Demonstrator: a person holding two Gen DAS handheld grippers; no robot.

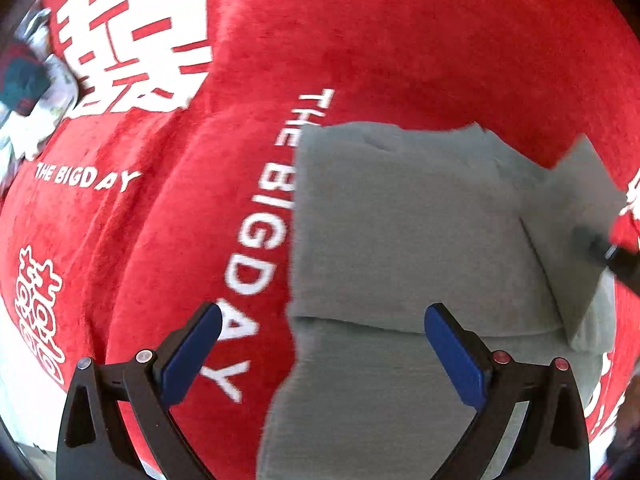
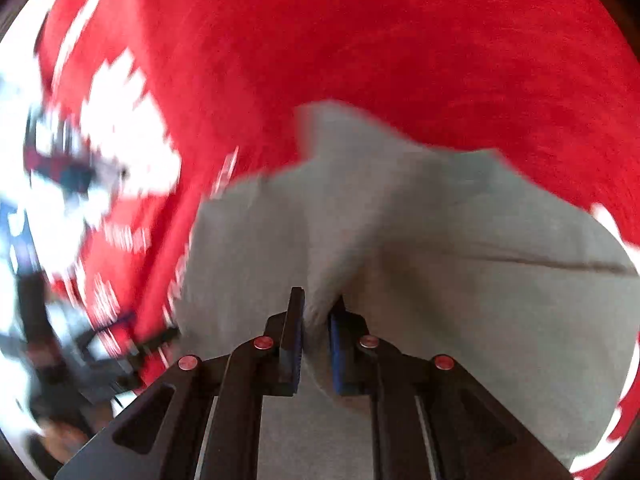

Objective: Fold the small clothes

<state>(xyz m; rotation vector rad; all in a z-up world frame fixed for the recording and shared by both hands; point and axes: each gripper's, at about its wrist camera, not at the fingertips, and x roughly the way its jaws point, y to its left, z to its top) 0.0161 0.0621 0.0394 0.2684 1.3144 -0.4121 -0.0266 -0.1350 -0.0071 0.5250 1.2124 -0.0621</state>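
Note:
A grey garment (image 1: 400,232) lies partly folded on a red cloth (image 1: 400,40) with white print. My left gripper (image 1: 322,316) is open and empty, just above the garment's left edge. My right gripper (image 2: 316,308) is shut on a pinched fold of the grey garment (image 2: 440,280) and lifts it. In the left wrist view the right gripper (image 1: 600,248) shows at the far right, holding up the garment's right flap. The right wrist view is blurred.
The red cloth carries white lettering "THE BIG DAY" (image 1: 260,240) and large white characters (image 1: 136,40). A pile of white and dark clothes (image 1: 28,80) lies at the far left edge. The left gripper appears blurred at the left of the right wrist view (image 2: 112,340).

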